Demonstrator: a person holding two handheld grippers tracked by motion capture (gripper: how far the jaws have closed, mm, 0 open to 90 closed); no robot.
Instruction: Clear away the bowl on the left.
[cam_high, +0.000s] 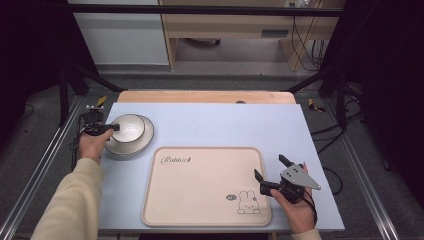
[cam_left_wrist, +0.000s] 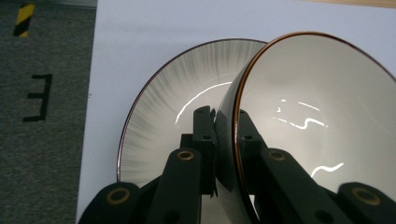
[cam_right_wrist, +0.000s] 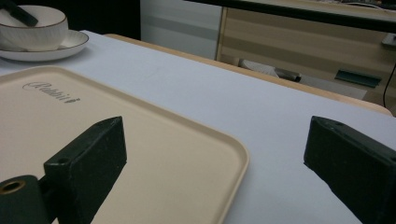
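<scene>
A white bowl (cam_high: 129, 127) with a brown rim stands on a white plate (cam_high: 145, 141) at the mat's left side. My left gripper (cam_high: 114, 127) is shut on the bowl's near-left rim. In the left gripper view one jaw is inside the bowl (cam_left_wrist: 317, 107) and one outside, above the ribbed plate (cam_left_wrist: 173, 93). My right gripper (cam_high: 270, 166) is open and holds nothing beside the right edge of a beige tray (cam_high: 200, 185). In the right gripper view its jaws (cam_right_wrist: 215, 135) straddle the tray's corner (cam_right_wrist: 140, 135), and the bowl (cam_right_wrist: 37, 28) is far off at top left.
A pale blue mat (cam_high: 225, 125) covers the wooden table (cam_high: 200, 96). The tray carries a rabbit drawing (cam_high: 248, 202) at its near right corner. Grey floor and black frame rails flank the table. A wooden cabinet (cam_right_wrist: 299, 42) stands behind.
</scene>
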